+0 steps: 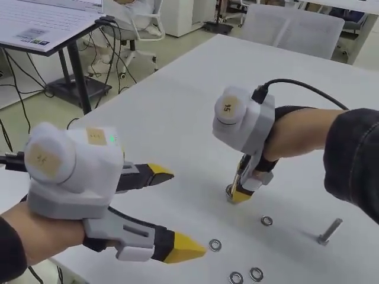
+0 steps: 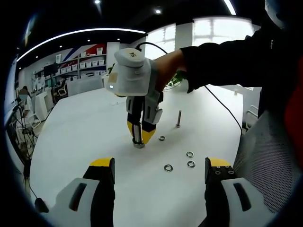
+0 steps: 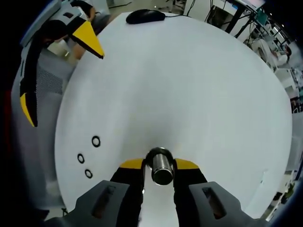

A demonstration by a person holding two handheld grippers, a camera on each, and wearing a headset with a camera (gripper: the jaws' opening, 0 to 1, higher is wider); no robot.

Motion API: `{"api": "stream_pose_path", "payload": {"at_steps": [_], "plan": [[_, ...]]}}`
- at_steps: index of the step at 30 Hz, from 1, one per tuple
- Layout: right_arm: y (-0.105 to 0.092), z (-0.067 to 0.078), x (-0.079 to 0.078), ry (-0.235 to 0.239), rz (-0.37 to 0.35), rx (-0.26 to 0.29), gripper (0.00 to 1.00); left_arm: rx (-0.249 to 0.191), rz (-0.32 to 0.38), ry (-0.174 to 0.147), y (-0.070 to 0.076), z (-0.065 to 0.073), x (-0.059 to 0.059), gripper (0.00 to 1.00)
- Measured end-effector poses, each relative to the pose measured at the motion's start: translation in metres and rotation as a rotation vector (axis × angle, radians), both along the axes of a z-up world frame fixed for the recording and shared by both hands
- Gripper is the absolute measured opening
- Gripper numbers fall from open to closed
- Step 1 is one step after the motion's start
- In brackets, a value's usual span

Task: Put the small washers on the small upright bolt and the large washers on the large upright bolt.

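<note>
White tabletop point(image 1: 177, 118), mostly bare. Right gripper point(image 1: 238, 194) has its jaws clamped on a bolt point(image 3: 162, 170), standing it mid-table. Second bolt point(image 1: 329, 231) is upright to its right. Four washers point(image 1: 215, 244) lie loose nearby, none on a bolt yet. Left gripper point(image 1: 185, 211) has its jaws wide apart, empty.

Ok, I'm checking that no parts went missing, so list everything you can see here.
Washers: four, silver, loose on the table near the front edge.
Standing bolt: one, silver, upright on the table, right of the washers.
Held bolt: one, silver, between the right tongs, down at the table top.
Table: one, white, under everything.
Chair: one, pale grey, at the table's far side.
Left tongs: one pair, yellow tips, open, left of the washers.
Right tongs: one pair, yellow tips, shut on that bolt.
</note>
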State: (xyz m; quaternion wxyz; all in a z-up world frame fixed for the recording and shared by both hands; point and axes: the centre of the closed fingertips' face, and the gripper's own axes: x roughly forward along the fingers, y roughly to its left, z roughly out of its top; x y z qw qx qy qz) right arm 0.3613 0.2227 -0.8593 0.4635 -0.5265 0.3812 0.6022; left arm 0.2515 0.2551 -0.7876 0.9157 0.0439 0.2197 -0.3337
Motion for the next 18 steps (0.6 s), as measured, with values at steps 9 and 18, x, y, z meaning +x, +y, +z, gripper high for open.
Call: {"api": "stream_pose_path", "payload": {"at_steps": [9, 18], "plan": [[0.0001, -0.0009, 0.0003, -0.003, 0.016, 0.011, 0.25, 0.000, 0.000, 0.001, 0.0000, -0.0005, 0.0002, 0.77], [-0.0030, -0.0020, 0.0036, -0.004, 0.012, 0.016, 0.27, 0.002, 0.000, 0.003, -0.0002, -0.0017, -0.0002, 0.77]]}}
